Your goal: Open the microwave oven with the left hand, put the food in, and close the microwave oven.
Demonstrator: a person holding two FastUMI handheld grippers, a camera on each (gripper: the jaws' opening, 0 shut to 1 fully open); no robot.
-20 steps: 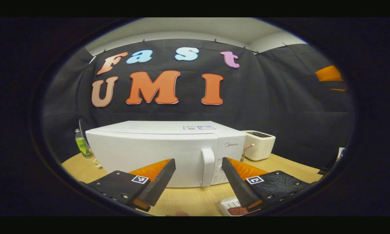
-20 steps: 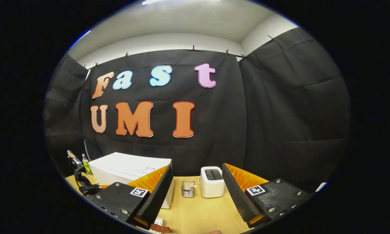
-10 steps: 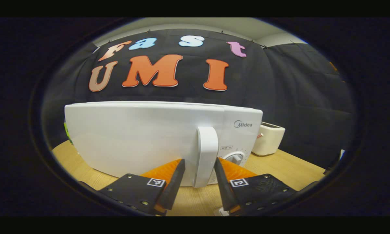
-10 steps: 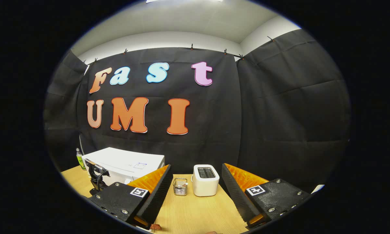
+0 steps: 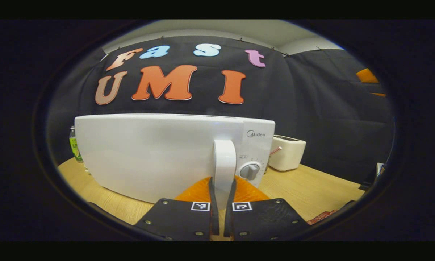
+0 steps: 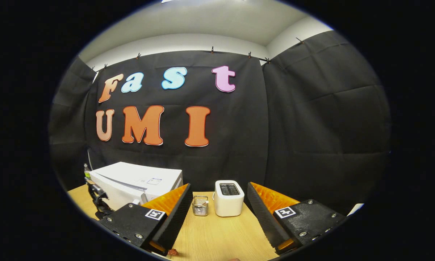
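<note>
1. At the far left of the left gripper view, a green-labelled bottle (image 5: 72, 148) stands on the wooden table (image 5: 311, 185), partly hidden behind the microwave oven (image 5: 148, 152).
2. The white microwave oven sits in the middle of the table; in the right gripper view its door looks slightly ajar.
3. The left gripper (image 5: 221, 188) is clamped on the lower end of the upright white door handle (image 5: 224, 159), one finger pressing each side.
4. A round dial (image 5: 250, 171) sits just right of the handle.
5. A white toaster (image 5: 287, 152) stands to the right of the oven, farther back.
6. The food (image 5: 320, 216) shows as a reddish patch at the near right table edge.
7. In the right gripper view, the right gripper (image 6: 219, 214) hangs wide apart above the table, holding nothing; a small wire basket (image 6: 200, 205) stands just left of the toaster.
</note>
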